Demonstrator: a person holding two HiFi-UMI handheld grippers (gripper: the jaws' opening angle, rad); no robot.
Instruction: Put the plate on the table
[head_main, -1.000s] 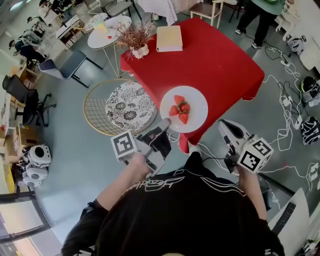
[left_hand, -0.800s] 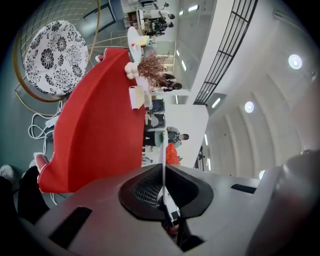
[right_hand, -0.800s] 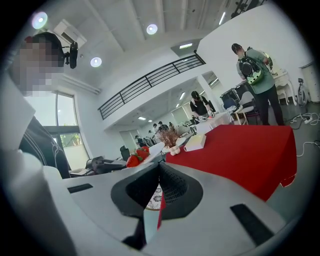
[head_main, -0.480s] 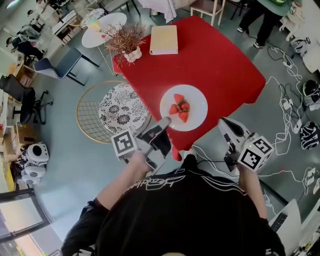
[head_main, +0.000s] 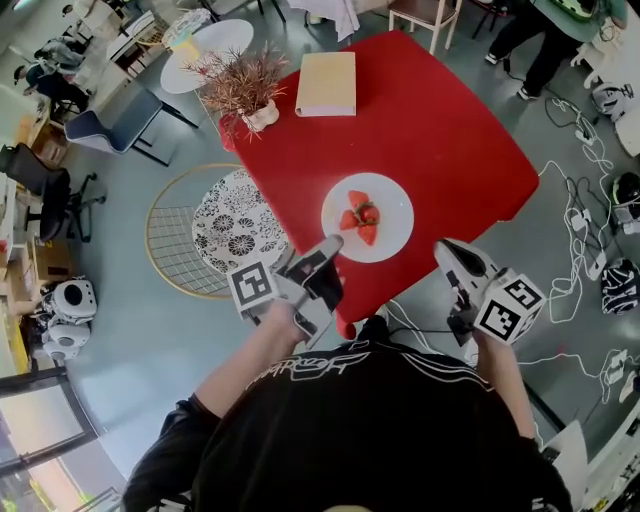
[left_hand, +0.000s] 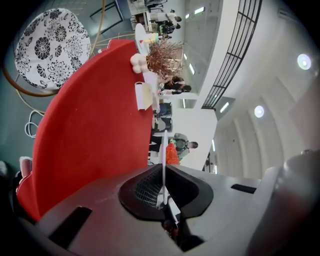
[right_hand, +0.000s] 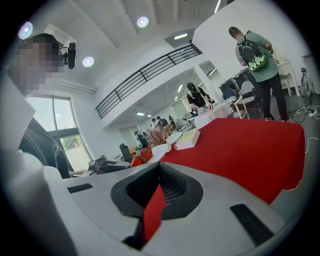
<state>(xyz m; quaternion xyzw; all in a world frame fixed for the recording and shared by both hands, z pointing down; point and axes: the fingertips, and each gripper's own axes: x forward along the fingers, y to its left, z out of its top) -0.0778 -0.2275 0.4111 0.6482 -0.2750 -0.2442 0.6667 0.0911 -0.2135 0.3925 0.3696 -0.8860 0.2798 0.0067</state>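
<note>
**Plate further in over the tabletop**

Since a second ago the plate (head_main: 388, 198) of strawberries (head_main: 360, 217) has come further in from the red tabletop's (head_main: 430, 130) near edge. My left gripper's (head_main: 331, 246) jaws are clamped on its rim. My right gripper's (head_main: 444, 250) jaws are together and empty, just off that edge.

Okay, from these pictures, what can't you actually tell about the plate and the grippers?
- Whether the plate touches the red table: the head view looks straight down, and the left gripper view shows it edge-on.
- The red strip between the jaws of the right gripper: pinched cloth or table seen through a gap, the right gripper view does not settle.
- How many strawberries: small and overlapping in the head view.
</note>
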